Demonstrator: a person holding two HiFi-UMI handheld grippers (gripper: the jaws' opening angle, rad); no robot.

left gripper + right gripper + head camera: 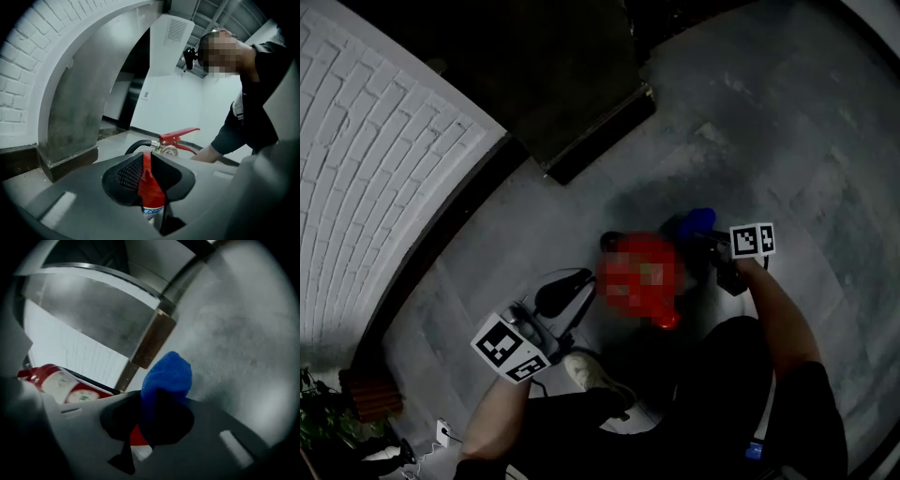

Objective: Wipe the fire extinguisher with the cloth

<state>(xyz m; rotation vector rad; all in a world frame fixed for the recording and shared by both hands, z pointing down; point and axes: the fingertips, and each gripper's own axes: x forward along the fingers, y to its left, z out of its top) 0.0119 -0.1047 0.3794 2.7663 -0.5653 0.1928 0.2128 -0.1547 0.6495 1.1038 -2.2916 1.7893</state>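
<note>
Blue cloth (166, 376) sits clamped in right hand-held gripper (154, 420), beside fire extinguisher (61, 383); left hand-held gripper (149, 176), slightly parted, seemingly empty, alone shows its lever (178, 137).

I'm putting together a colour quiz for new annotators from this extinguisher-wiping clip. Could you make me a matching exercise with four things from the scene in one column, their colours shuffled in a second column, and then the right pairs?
Things:
1. cloth
2. fire extinguisher
3. brick wall
4. hose on the extinguisher

Colours:
A. white
B. black
C. blue
D. red

Right pairs: 1-C, 2-D, 3-A, 4-B.
</note>
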